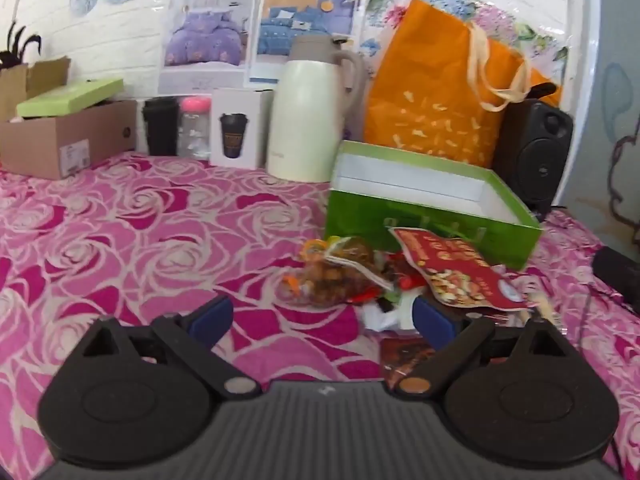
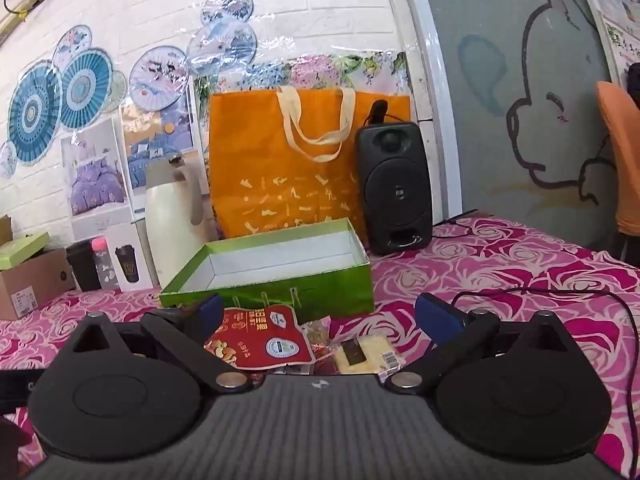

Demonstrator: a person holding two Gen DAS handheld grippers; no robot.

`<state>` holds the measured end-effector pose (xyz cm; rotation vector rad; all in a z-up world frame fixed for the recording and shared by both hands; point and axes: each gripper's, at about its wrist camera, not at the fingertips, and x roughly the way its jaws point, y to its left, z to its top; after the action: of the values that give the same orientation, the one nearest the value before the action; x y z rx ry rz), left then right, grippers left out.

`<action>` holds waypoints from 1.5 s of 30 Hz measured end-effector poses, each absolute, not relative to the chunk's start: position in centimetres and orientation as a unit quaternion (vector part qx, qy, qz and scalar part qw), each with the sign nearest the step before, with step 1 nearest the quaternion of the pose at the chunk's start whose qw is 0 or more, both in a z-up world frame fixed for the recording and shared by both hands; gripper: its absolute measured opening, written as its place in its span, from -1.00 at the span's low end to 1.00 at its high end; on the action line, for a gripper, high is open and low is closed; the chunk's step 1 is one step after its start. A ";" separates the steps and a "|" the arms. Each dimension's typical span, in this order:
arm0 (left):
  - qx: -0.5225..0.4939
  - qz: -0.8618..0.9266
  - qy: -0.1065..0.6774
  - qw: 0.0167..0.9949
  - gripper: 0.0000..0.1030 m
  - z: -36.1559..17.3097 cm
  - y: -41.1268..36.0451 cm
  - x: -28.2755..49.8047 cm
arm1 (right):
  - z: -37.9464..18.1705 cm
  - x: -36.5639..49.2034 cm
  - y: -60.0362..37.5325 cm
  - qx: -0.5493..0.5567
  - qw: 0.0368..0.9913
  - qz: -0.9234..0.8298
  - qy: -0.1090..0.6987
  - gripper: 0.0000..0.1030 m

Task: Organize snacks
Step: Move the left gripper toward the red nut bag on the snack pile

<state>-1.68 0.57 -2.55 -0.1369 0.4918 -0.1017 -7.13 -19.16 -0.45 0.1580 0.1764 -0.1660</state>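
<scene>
Snack packets, a red nut pouch topmost (a clear bag of mixed bites beside it), lie heaped on the rose-patterned cloth just before an open green box. Left gripper and right gripper both gape wide, holding nothing.

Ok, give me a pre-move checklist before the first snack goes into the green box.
1. Green box open and unblocked: ok.
2. Box interior empty: ok in the right wrist view.
3. Right gripper open, holding nothing: ok.
4. Left gripper open, holding nothing: ok.
5. Red nut pouch reachable, just in front of the box: ok.
6. Cable clear of the snacks: cannot tell.
</scene>
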 end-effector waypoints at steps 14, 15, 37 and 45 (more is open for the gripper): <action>0.018 -0.018 0.248 0.968 0.82 -1.8 -0.8 -1.7 | -0.5 -7.5 -18.3 0.047 0.991 -0.078 0.093 1.00; 0.008 -0.023 0.248 0.968 0.82 -1.7 -0.5 -1.7 | -0.4 -7.5 -18.2 0.048 0.992 -0.072 0.093 1.00; 0.015 -0.023 0.239 0.971 0.82 -2.9 -0.5 -2.2 | -1.3 -7.6 -18.3 0.093 0.989 -0.003 0.118 1.00; 0.004 -0.014 0.266 0.964 0.82 -3.4 0.0 -1.4 | -1.4 -7.5 -18.3 0.102 0.987 0.005 0.121 1.00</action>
<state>-1.41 -0.03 -3.44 0.0074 0.5393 -0.0292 -7.50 -18.26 -1.40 0.2046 0.2435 0.0109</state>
